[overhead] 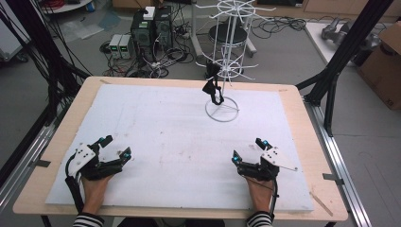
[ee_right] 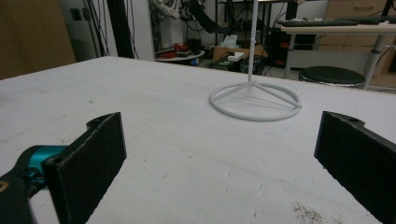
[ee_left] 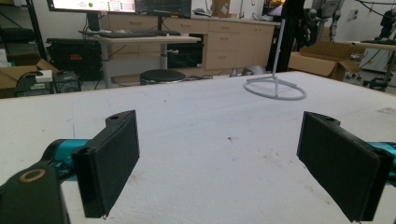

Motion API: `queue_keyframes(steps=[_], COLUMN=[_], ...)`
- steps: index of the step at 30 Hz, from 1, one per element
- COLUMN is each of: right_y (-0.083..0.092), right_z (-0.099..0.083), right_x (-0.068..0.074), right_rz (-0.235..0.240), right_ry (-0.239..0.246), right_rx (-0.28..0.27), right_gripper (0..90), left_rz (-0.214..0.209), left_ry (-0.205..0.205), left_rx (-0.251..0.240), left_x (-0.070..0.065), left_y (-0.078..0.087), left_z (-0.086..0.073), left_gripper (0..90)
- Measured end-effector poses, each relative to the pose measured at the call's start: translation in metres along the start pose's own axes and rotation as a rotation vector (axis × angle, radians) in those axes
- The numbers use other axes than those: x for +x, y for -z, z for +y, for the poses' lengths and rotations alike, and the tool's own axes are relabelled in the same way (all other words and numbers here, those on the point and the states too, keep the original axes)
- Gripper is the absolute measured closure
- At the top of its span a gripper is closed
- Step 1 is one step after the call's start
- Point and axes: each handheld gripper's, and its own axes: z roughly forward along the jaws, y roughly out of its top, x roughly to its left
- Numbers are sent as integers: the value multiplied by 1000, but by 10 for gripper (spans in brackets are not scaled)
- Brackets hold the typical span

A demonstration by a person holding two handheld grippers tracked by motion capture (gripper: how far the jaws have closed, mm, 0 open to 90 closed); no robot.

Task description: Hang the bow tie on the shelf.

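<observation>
Two grippers low on the white board, left gripper (overhead: 113,147) and right gripper (overhead: 247,150) both with jaws wide apart, holding nothing. White wire rack (overhead: 222,109) stands well ahead at the far edge (black strap (overhead: 213,90) hanging on it), between them.

A grey floor (overhead: 283,47) fills the top of the high view, with computer towers (overhead: 151,28) and tangled cables (overhead: 161,61) at upper centre, a black stool (overhead: 228,34) beside them, and a cardboard box (overhead: 385,66) at far right.
</observation>
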Motion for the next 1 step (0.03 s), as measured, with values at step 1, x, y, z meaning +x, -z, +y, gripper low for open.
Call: queue_keyframes(steps=[1], right_y=[0], right_z=[0], right_x=[0], right_rz=[-2], right_ry=[2], right_rx=[1], right_gripper=[10], left_rz=[1], left_ry=[-1], left_rx=[0], left_x=[0], left_y=[0], left_z=[0], left_gripper=[134])
